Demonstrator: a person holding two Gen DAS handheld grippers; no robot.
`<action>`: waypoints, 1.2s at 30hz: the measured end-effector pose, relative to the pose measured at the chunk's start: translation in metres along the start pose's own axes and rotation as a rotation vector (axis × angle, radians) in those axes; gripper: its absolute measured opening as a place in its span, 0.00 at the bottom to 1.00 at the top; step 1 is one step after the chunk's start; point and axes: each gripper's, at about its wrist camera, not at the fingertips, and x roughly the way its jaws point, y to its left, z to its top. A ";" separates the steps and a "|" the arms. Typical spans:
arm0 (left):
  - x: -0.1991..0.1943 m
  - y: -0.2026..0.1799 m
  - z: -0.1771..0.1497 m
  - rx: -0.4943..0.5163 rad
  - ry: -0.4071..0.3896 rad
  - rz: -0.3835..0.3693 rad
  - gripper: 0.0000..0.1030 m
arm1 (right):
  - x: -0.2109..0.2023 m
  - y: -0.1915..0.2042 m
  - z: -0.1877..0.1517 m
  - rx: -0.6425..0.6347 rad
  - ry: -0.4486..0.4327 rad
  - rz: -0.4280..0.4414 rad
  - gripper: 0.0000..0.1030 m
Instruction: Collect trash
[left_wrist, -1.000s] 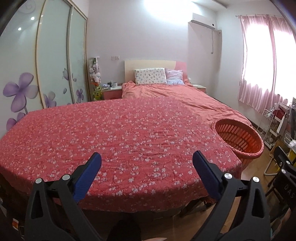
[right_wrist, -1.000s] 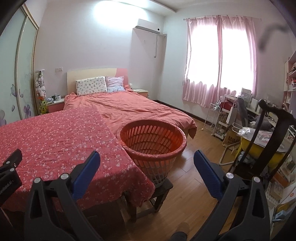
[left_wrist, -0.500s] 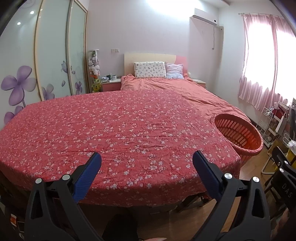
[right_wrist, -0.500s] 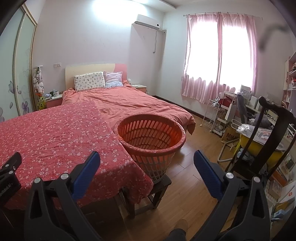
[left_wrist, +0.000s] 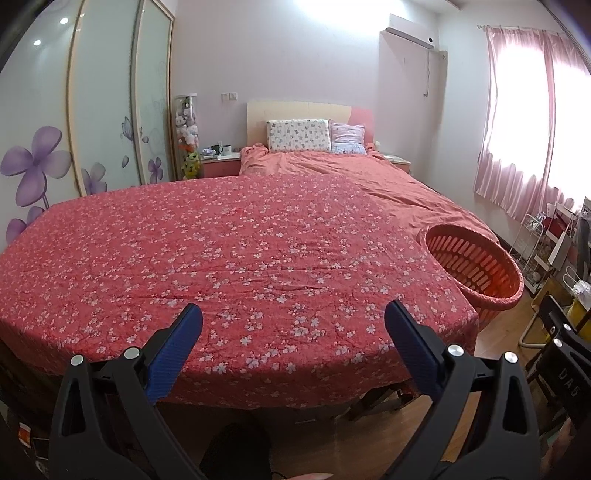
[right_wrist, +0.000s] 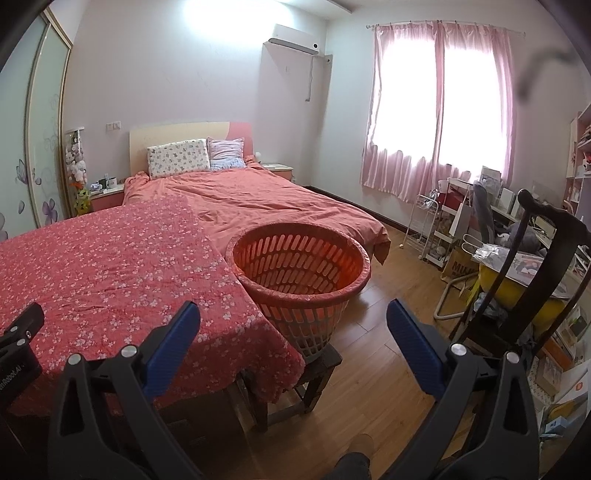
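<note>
Both grippers, left (left_wrist: 293, 332) and right (right_wrist: 293, 330), jaws spread, empty; slotted round orange plastic basket (right_wrist: 301, 266) beside wrinkled floral cloth (left_wrist: 221, 258).

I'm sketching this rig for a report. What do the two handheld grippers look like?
Both look alike. The left gripper and right gripper each have two black, clamp-like plastic arms with triangular cutouts and silver screw heads, ending in flat blue textured fingers. In the right wrist view, the left gripper's black body at the left edge carries white lettering, partly cut off. No cables or sleeves show.
</note>
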 end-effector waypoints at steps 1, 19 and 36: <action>-0.001 0.000 0.000 -0.002 -0.003 0.000 0.95 | 0.000 0.000 0.000 0.000 0.000 0.000 0.96; -0.005 0.003 0.003 -0.023 -0.022 0.004 0.95 | 0.001 0.001 0.000 -0.005 -0.001 0.003 0.96; -0.006 0.002 0.002 -0.023 -0.019 0.004 0.95 | 0.000 0.001 0.000 -0.004 0.001 0.004 0.96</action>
